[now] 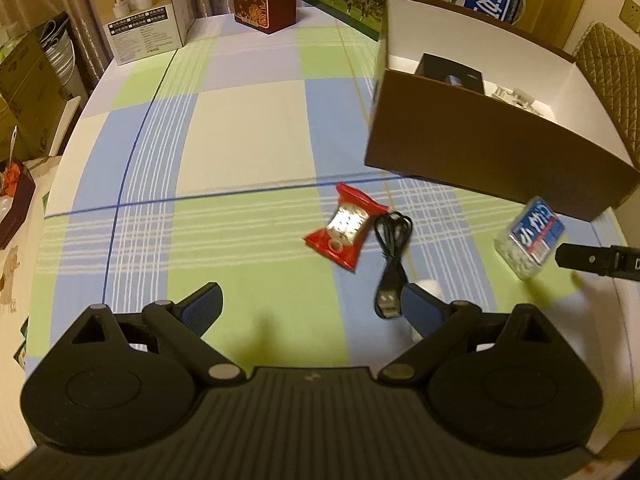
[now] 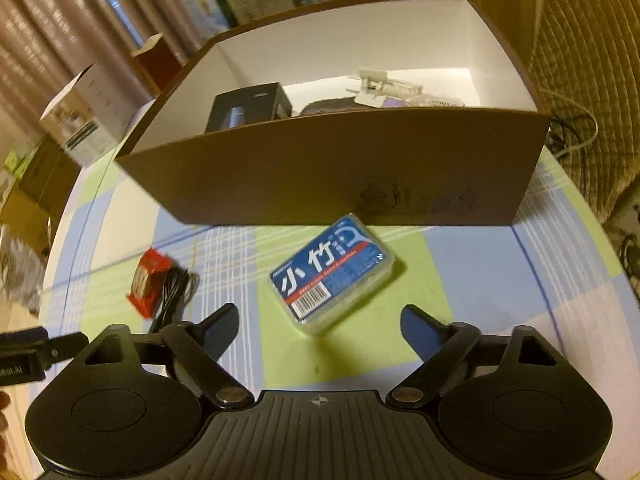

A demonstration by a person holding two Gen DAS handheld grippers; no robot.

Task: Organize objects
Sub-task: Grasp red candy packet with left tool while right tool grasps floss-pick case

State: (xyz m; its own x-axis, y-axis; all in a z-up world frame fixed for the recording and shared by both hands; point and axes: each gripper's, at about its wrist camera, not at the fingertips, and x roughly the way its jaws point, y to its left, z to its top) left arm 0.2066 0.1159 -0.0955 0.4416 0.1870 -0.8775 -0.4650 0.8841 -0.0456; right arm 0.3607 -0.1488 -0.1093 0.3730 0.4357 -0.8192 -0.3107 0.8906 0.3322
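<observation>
Left tongs [image 1: 312, 304] wide | right tongs [image 2: 320, 326] wide | plaid tablecloth [image 1: 248, 128] | curtains [image 2: 48, 20] behind

- One brown box [image 2: 332, 168] far right on the counter [image 1: 240, 128]
- One red packet [image 1: 346, 226]
- One black cable [image 1: 392, 256]
- One blue case [image 2: 332, 274]
- Two claws

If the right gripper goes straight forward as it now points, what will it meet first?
Probably the blue-labelled plastic box lying on the tablecloth, just ahead of the open right gripper. Beyond it stands the brown cardboard box. Depth is uncertain.
</observation>
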